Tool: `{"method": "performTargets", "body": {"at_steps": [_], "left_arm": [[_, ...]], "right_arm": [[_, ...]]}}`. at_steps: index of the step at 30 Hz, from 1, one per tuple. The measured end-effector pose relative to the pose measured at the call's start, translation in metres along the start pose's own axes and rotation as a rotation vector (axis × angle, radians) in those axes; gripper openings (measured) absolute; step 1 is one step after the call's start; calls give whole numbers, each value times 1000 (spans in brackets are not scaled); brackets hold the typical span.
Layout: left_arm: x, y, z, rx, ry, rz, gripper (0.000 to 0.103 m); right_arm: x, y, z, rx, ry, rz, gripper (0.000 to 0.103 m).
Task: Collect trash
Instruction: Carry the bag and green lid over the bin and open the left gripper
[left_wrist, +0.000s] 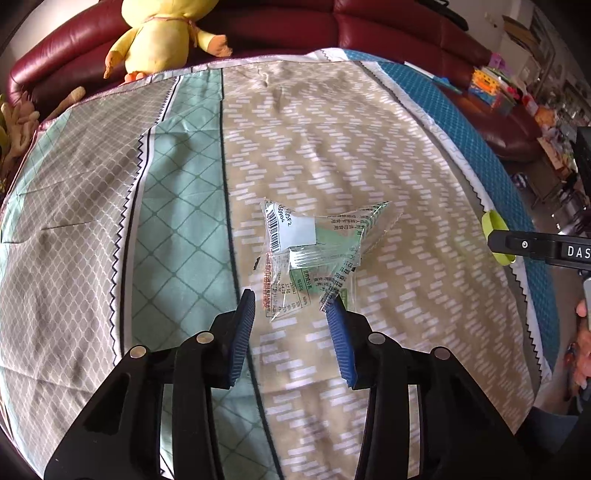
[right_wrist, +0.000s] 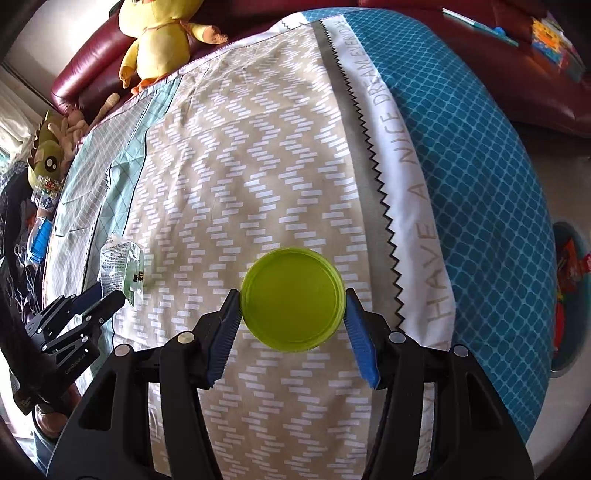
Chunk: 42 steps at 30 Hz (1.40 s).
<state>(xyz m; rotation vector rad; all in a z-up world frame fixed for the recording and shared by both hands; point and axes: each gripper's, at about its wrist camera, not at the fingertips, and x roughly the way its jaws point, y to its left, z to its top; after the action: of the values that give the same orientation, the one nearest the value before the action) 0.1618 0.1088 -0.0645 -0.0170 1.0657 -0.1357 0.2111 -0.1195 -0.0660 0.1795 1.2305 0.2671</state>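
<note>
between my right gripper's (right_wrist: 293, 308) fingers sits a green lid (right_wrist: 293, 298), clamped on both rims above the patterned cloth (right_wrist: 258, 147). my left gripper (left_wrist: 293, 308) gapes, a crumpled wrapper (left_wrist: 310, 251) just ahead, brushing one fingertip (left_wrist: 338, 314), mid-cloth.

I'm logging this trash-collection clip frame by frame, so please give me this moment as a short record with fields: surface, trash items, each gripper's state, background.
surface: patterned bedsheet, beige chevron panel in the middle
trash 1: clear plastic wrapper with barcode label, lying on the sheet
trash 2: lime-green round lid
left gripper: open, tips either side of the wrapper's near end, not closed
right gripper: shut on the lid's rim
background: yellow duck plush on a dark red leather sofa
</note>
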Motion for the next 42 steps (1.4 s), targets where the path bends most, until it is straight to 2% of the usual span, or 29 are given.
{"method": "performTargets", "body": {"at_steps": [7, 15, 22, 28, 34, 42], "left_arm": [[-3, -49, 8, 52, -6, -37, 40], [-6, -121, 28, 130, -17, -93, 40], [-6, -210, 47, 244, -32, -177, 40], [1, -302, 54, 371, -29, -262, 40], [19, -376, 51, 476, 13, -304, 40], [52, -433, 48, 545, 85, -305, 41]], "right_arm": [[-29, -39, -7, 54, -47, 25, 53], [-79, -110, -16, 147, -142, 28, 53], [-134, -197, -34, 267, -245, -24, 53], [-176, -278, -60, 386, -310, -87, 53], [-190, -333, -82, 467, -327, -99, 53], [-181, -373, -84, 510, -297, -79, 54]]}}
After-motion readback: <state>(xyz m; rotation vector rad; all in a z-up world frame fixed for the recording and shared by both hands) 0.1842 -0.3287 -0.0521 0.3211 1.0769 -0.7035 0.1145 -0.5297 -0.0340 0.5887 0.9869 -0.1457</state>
